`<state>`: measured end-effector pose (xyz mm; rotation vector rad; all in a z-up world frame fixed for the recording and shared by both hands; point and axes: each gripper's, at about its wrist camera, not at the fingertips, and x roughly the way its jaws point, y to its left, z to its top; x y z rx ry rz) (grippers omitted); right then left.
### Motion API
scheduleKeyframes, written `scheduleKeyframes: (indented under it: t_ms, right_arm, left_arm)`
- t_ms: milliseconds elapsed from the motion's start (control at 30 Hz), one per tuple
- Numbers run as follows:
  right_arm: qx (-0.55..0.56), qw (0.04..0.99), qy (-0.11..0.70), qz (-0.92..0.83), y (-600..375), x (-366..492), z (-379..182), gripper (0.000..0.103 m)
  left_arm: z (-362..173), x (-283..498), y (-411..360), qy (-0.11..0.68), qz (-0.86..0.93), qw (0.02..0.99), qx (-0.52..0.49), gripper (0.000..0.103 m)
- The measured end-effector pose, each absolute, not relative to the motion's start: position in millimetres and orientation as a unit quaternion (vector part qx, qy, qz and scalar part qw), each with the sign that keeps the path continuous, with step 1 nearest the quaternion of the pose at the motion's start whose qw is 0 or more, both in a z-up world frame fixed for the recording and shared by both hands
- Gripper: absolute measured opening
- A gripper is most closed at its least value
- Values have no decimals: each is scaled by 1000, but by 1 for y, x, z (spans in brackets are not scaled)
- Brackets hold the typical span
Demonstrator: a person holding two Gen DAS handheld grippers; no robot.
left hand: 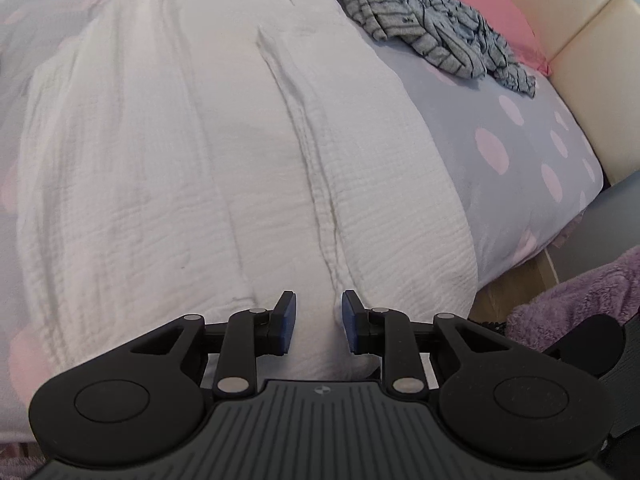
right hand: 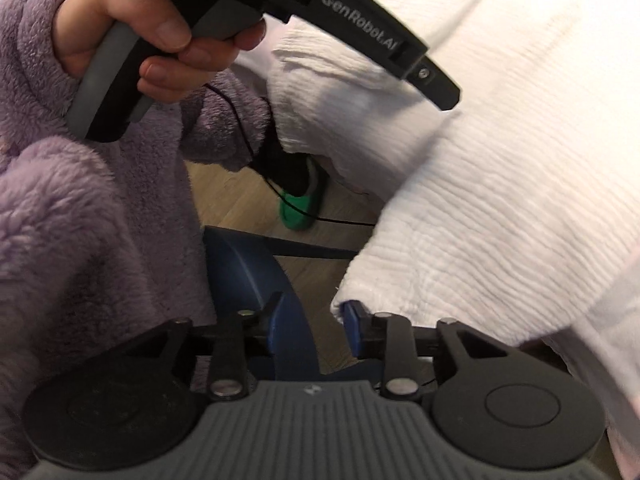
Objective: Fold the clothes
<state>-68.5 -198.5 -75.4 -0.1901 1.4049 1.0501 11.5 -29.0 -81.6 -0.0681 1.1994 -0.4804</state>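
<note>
White crinkled cotton garment (left hand: 224, 152) lies spread lengthwise on the bed (left hand: 520, 128), its near hem hanging over the mattress edge. A raised crease runs down its middle, and both long sides appear turned inward, so a first lengthwise fold is judged done. No crosswise fold is evident; that step remains.

Left gripper (left hand: 319, 322) sits at the near hem, jaws part-way apart with cloth lying in the gap. The pads do not visibly press the fabric, so no grasp is recorded. The right wrist view shows the person's hand (right hand: 132, 36), in a purple fleece sleeve (right hand: 80, 220), holding that tool's handle.

Right gripper (right hand: 310, 326) is at a corner of the same garment (right hand: 500, 184) where it overhangs the floor. Jaws stand open; the corner touches the outer pad only and is not clamped.

Grey striped garment (left hand: 432, 20) lies crumpled at the far end of the bed, partly on a pink pillow (left hand: 496, 4), untouched and unfolded.

Assessment: task is early. One item is partly folded, at least one more awaits, and neither tool has secure hold of the hem.
</note>
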Motion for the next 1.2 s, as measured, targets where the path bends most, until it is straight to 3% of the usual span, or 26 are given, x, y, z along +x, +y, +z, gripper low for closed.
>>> scheduleKeyframes:
  t_ms: [167,467,667,967,1067,1200]
  right_arm:
    - [-118,646,597,461,-183,-65,-67,40]
    - [-148,620,587,499,-141,-65,-61,57]
    - [-183,585,617,493,-107,-76,-79,57]
    - [-185,622,596,472,-93,-60,-84,57]
    - [-177,649,590,446,-92,-48,-86,57]
    - [-160,673,587,421,-95,-32,-88,57]
  left_arm:
    - [-63,1,5,534,-182,824,-46,22]
    - [-59,-11,87,529,-52,840,-107,29]
    - [-74,-25,112,539,-29,830,-139,37]
    - [-101,-20,107,562,-32,818,-118,37]
    - [-106,-17,103,566,-37,816,-106,35]
    - [-105,-17,96,562,-52,820,-91,15]
